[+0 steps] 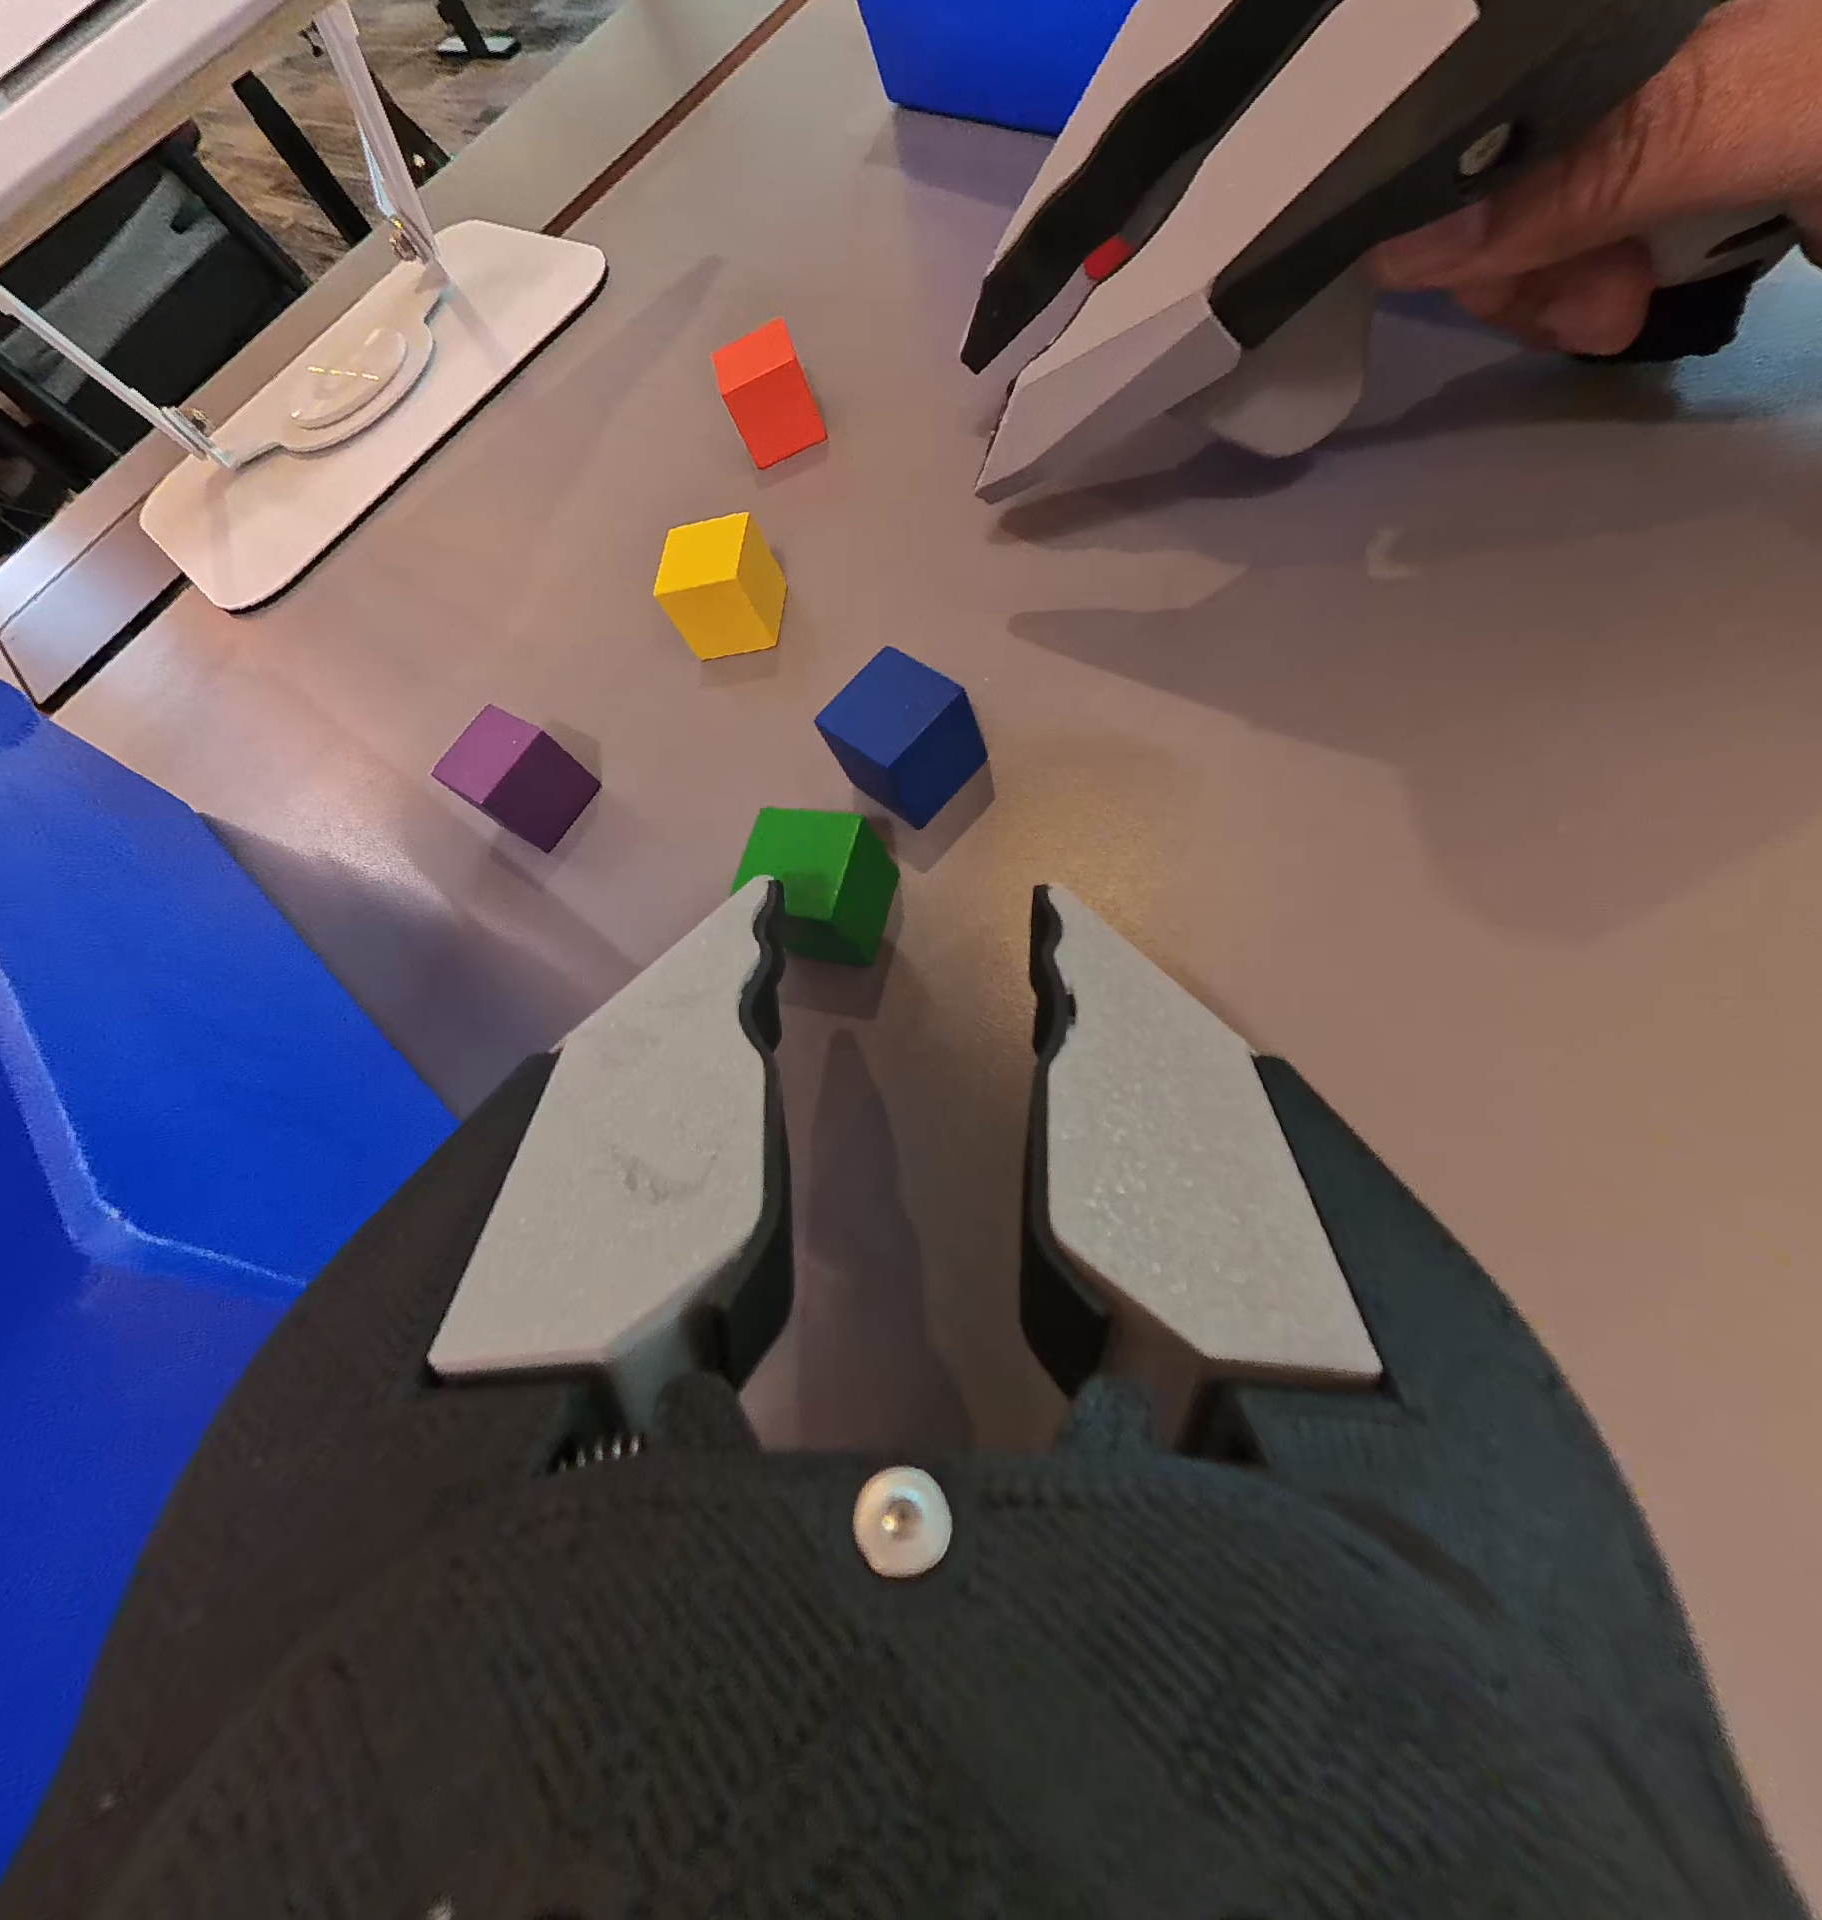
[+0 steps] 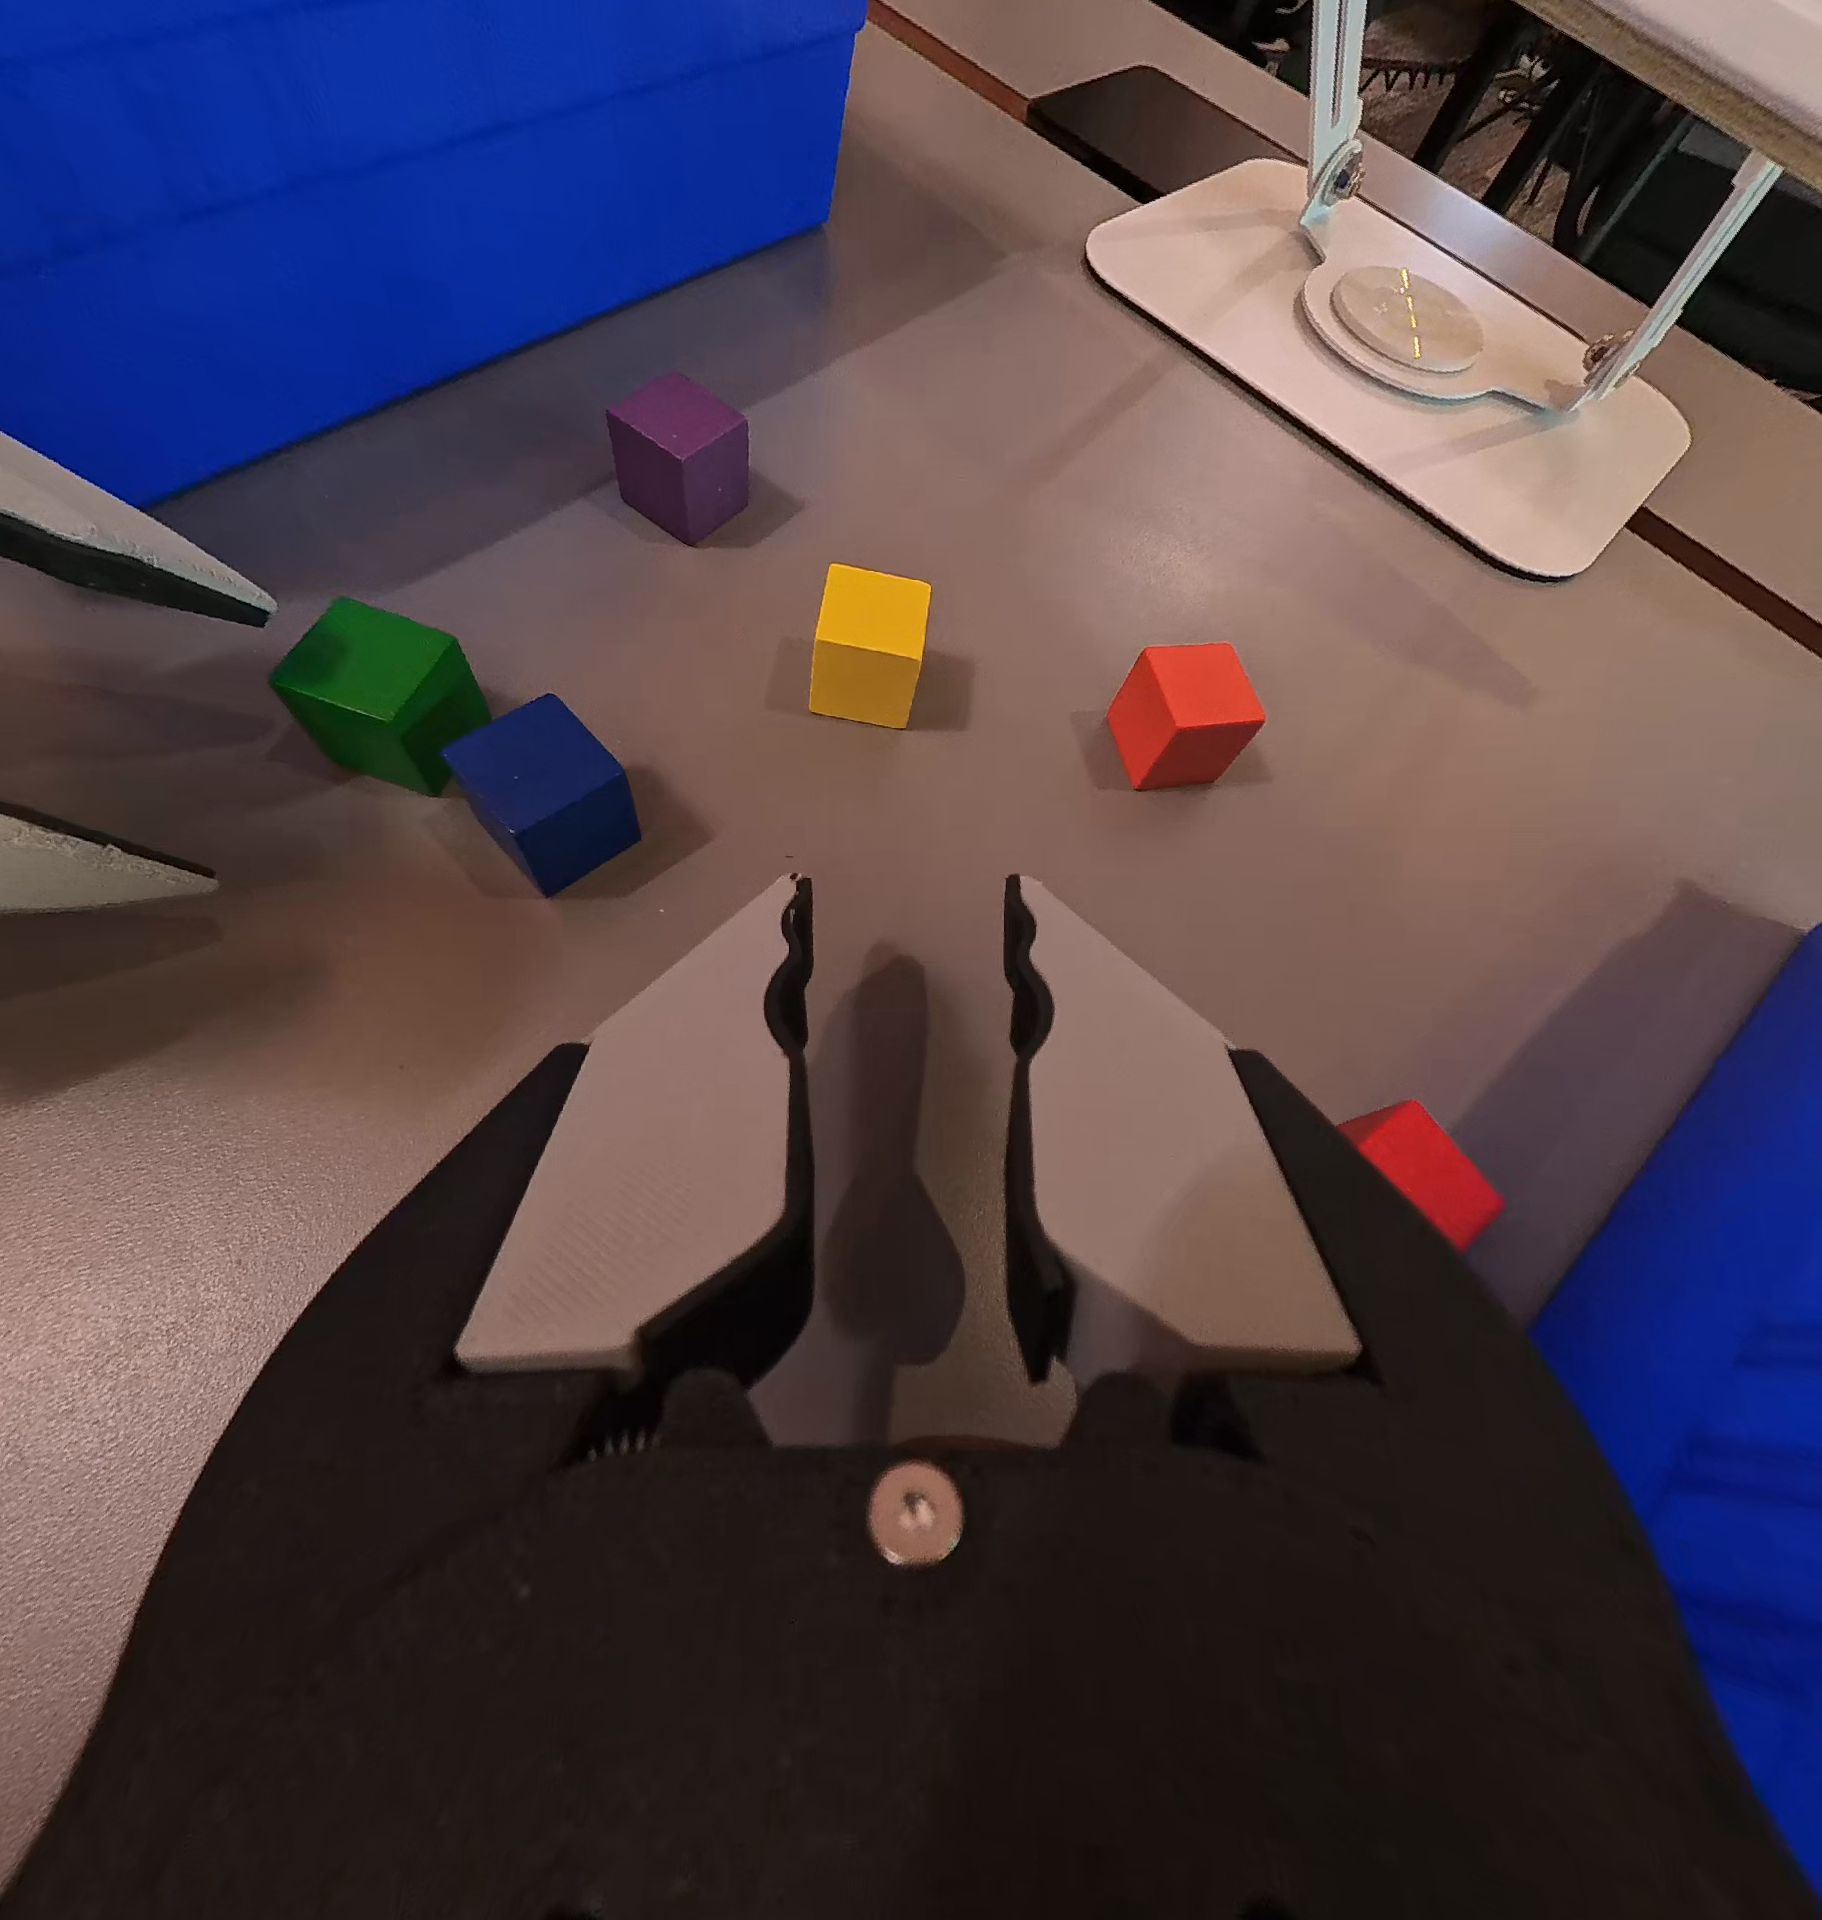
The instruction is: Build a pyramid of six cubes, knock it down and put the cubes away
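Six cubes lie loose on the grey table (image 1: 1302, 935). In the left wrist view I see orange (image 1: 770, 393), yellow (image 1: 720, 585), blue (image 1: 902, 734), purple (image 1: 517, 775) and green (image 1: 822, 883) cubes. My left gripper (image 1: 902, 914) is open and empty, its left fingertip beside the green cube. My right gripper (image 2: 907, 904) is open and empty, just short of the blue cube (image 2: 543, 790). The right wrist view also shows green (image 2: 377, 691), purple (image 2: 678, 455), yellow (image 2: 871, 644), orange (image 2: 1185, 715) and red (image 2: 1426, 1169) cubes. The right gripper (image 1: 1000, 416) hovers at upper right in the left view.
A blue bin (image 1: 107, 987) stands left of my left gripper; another blue bin (image 1: 980, 52) is at the far edge. In the right view blue bins (image 2: 367, 208) (image 2: 1748, 1351) flank the cubes. A white stand base (image 1: 367, 416) (image 2: 1406, 353) sits on the table. A hand (image 1: 1665, 208) holds the right gripper.
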Demonstrator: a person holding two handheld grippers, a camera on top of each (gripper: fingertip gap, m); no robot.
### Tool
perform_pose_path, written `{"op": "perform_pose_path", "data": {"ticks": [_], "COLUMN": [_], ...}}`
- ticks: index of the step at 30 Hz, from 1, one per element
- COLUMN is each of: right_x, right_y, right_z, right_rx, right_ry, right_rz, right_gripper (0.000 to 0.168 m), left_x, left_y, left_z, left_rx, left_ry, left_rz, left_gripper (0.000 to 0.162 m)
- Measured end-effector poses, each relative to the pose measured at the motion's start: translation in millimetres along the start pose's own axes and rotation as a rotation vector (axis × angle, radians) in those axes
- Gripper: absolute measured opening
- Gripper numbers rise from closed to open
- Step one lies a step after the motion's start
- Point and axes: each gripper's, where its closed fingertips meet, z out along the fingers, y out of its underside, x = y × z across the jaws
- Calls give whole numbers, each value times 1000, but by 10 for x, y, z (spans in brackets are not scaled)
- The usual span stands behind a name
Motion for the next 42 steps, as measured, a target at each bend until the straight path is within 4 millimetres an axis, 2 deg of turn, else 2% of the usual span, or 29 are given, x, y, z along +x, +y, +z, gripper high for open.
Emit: {"op": "perform_pose_path", "data": {"ticks": [21,24,27,31,42], "right_x": [-46,-129,-357,-534,-637], "right_y": [-66,-127,-193,-162,-151], "right_z": [-34,-61,-99,-91,36], "right_rx": [38,75,117,101,69], "right_ry": [-8,-42,-151,-203,-258], "right_rz": [-38,-63,-102,-179,-189], "right_gripper": [34,34,35,35,43], "left_x": [-11,-24,-31,-40,-64], "left_y": [2,0,1,8,5], "left_z": [8,8,18,27,20], "left_rx": [-3,-2,-5,-11,-7], "left_ry": [-5,-6,-1,5,-4], "left_rz": [-5,-16,-31,-49,-61], "left_gripper": [46,46,47,49,50]}}
